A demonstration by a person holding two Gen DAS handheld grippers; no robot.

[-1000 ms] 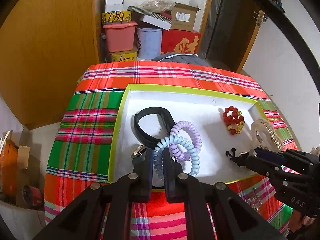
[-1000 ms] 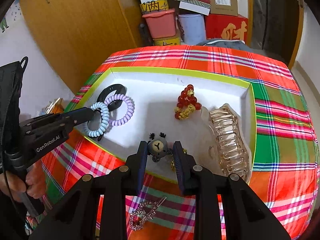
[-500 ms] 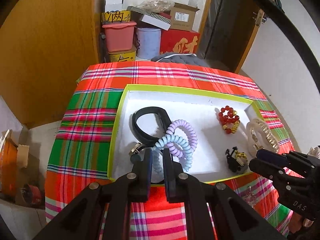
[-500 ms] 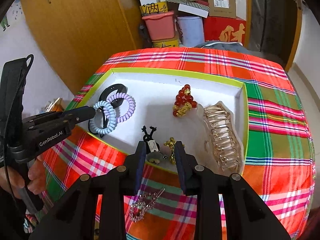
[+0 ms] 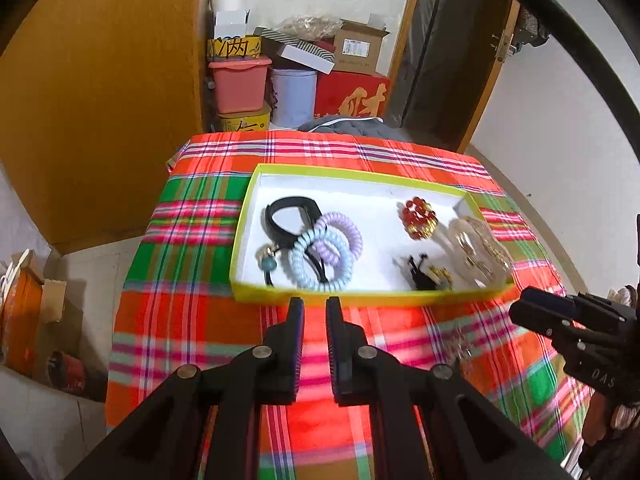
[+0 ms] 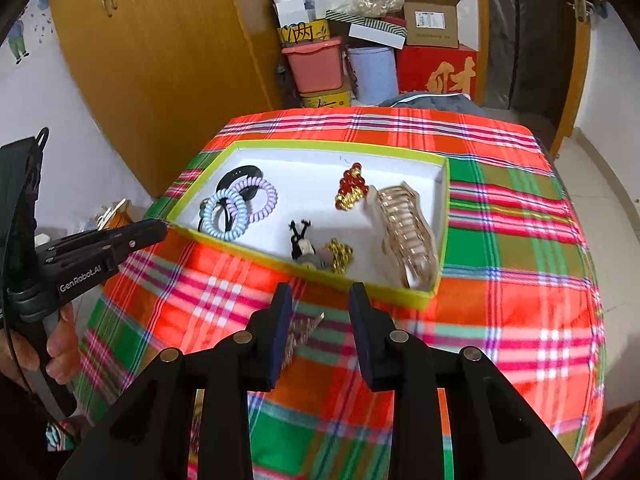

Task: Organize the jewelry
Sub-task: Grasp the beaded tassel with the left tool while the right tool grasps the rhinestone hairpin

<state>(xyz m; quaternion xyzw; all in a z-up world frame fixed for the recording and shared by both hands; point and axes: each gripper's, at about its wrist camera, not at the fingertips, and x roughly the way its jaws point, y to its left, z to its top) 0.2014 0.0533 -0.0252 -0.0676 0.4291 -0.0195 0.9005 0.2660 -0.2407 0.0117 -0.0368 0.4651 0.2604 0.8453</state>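
A white box with a yellow-green rim (image 5: 360, 300) (image 6: 436, 240) sits on the plaid cloth. In it lie a blue coil hair tie (image 5: 304, 276) (image 6: 224, 208), a purple coil tie (image 5: 352, 236), a black band (image 5: 280, 216), a red bead bracelet (image 5: 416, 216) (image 6: 352, 188), a clear claw clip (image 5: 480, 252) (image 6: 408, 236) and a black charm hair tie (image 6: 304, 244). My left gripper (image 5: 314, 312) hovers before the box's near wall, jaws almost together and empty. My right gripper (image 6: 320, 300) is open and empty above a sparkly hair clip (image 6: 304, 328) on the cloth.
The plaid-covered table (image 6: 520, 280) drops off at its near and side edges. Stacked boxes and tubs (image 5: 280, 80) stand behind it beside a wooden wardrobe (image 5: 100, 100). A hand (image 6: 60, 352) holds the left gripper's handle at the left.
Both grippers drew back and up out of the box. The left let go of the blue coil tie and the right of the black charm tie; both lie in the box.
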